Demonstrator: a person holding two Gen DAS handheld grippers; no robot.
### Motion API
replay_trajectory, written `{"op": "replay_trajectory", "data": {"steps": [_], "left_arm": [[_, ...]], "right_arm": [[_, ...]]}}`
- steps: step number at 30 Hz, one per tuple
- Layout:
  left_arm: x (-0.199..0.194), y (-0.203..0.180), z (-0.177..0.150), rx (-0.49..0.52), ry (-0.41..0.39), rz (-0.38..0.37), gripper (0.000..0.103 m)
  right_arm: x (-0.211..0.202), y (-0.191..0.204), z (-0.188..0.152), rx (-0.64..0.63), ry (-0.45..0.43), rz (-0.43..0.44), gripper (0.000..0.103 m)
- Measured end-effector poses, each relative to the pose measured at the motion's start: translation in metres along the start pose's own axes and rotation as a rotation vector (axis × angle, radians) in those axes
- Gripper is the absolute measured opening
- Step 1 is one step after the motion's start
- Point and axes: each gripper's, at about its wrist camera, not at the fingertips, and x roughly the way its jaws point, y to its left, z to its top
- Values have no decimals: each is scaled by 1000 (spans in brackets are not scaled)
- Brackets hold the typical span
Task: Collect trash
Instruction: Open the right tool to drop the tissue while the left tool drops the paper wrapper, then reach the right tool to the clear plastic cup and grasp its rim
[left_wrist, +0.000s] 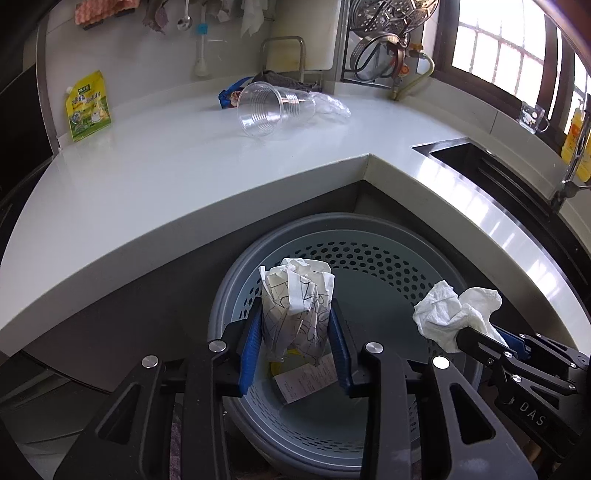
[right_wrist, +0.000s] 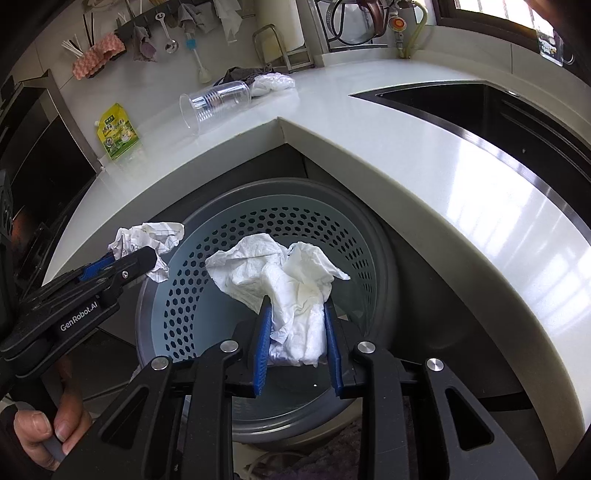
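Two grippers (left_wrist: 295, 314) (right_wrist: 297, 310), two paper wads (left_wrist: 295, 295) (right_wrist: 291, 280), one bin (left_wrist: 369, 258)

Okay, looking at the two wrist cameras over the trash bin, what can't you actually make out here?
- Bin floor, left wrist view: partly hidden by the crumpled paper in the left gripper.
- Bin contents, right wrist view: blocked by the white tissue in the right gripper.
- Yellow pouch print: too small.
- Sink inside: dark, cut off.

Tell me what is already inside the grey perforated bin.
In the bin, a printed receipt lies on the floor with something yellow beside it. The crumpled paper held in the left gripper covers the rest of that patch.
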Motion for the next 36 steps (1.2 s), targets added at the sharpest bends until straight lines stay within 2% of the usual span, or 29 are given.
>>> {"op": "replay_trajectory", "data": {"steps": [18,21,25,36], "left_arm": [[9,0,-11,7,32,20,41],[6,2,-12,5,21,23,51],[2,5,-11,-9,8,24,77],[1,10,-10,-16,5,46,80]], "right_arm": [[17,9,-3,-52,8,-50,25],[17,7,-2,-51,5,-53,31],[11,5,-3,-47,-28,-68,56],[8,-5,-2,-26,-39,-80,57]]}}
